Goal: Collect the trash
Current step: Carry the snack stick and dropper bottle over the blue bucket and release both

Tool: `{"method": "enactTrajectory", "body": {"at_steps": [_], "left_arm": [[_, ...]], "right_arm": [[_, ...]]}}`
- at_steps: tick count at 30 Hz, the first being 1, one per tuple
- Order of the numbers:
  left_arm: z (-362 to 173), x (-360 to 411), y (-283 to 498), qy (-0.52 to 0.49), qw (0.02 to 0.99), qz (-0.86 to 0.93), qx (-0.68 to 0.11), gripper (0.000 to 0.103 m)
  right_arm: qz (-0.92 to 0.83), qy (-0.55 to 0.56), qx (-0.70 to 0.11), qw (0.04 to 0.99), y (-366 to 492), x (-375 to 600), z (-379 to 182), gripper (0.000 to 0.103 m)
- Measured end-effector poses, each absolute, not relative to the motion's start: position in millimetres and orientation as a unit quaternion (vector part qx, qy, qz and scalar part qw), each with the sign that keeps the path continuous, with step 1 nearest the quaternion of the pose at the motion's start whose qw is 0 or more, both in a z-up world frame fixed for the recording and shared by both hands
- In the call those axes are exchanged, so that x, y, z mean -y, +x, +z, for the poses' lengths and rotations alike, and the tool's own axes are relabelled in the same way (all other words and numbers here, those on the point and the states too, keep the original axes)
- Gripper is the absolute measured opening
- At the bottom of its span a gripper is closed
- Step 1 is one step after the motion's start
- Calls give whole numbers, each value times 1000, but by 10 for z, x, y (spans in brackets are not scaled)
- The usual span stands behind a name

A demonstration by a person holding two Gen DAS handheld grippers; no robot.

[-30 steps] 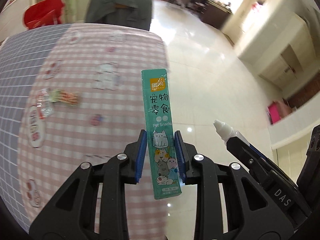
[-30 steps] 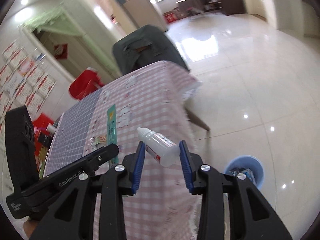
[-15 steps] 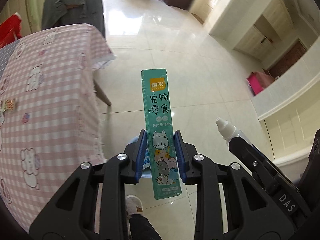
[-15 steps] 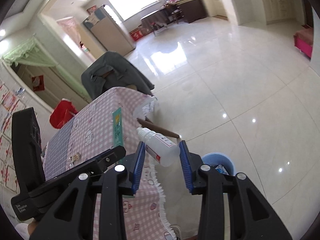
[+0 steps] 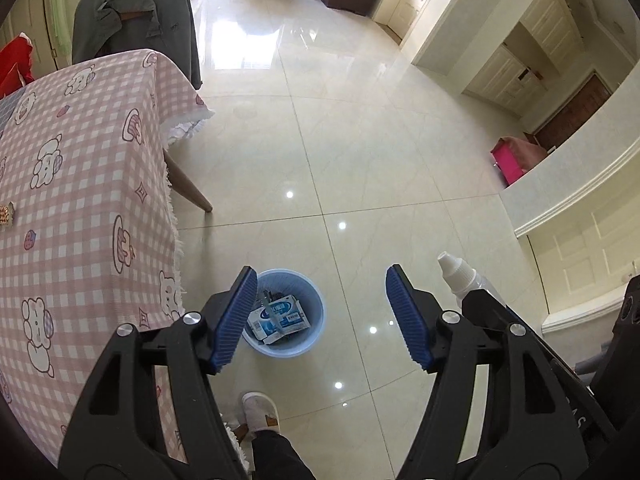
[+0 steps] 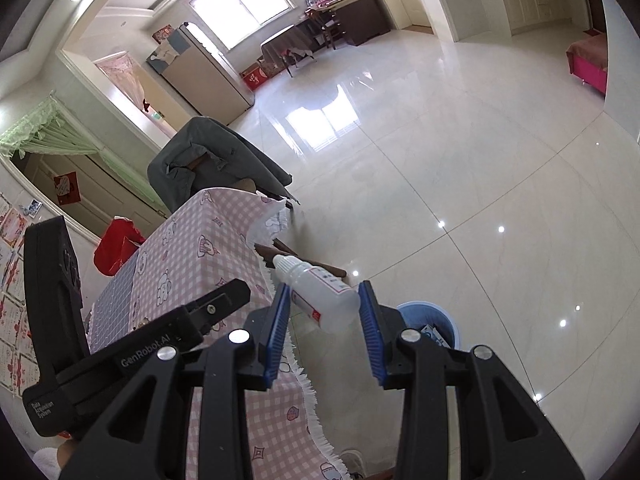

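My left gripper [image 5: 320,280] hangs over the floor, its jaws opening wide with nothing between the blue pads. Straight below it stands a pale blue waste bin [image 5: 288,274] holding a blue-and-white packet [image 5: 280,316] and a thin strip. The green snack sachet is no longer in the jaws. My right gripper [image 6: 325,292] is shut on a small white dropper bottle [image 6: 320,300], which lies tilted with its cap up and to the left. The bottle's cap [image 5: 456,272] shows to the right in the left wrist view. The bin [image 6: 424,310] lies just beyond the right finger.
A table with a pink checked cloth [image 5: 80,200] fills the left side, with a small wrapper [image 5: 6,214] at its edge. A chair draped with a grey jacket [image 5: 136,20] stands behind it. A person's slippered foot [image 5: 260,412] is near the bin. Glossy tiled floor spreads to the right.
The left jaws have sprung apart and the green sachet has left them. Both grippers swung off the table and out over the bin. The right gripper's hold on the bottle is unchanged.
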State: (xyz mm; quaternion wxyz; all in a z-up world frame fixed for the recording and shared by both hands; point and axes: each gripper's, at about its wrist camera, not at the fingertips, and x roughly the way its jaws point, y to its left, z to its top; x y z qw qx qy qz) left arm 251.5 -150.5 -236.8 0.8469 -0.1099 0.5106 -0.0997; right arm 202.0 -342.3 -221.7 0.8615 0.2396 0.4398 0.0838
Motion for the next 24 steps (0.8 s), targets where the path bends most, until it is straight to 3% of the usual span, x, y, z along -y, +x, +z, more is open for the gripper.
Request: {"method": "enactTrajectory", "body": {"at_steps": [24], "left_arm": [[-2295, 1306, 2538, -120, 846, -86, -512, 68]], "right_arm": [[93, 217, -420, 876, 2136, 3223, -2058, 36]]}}
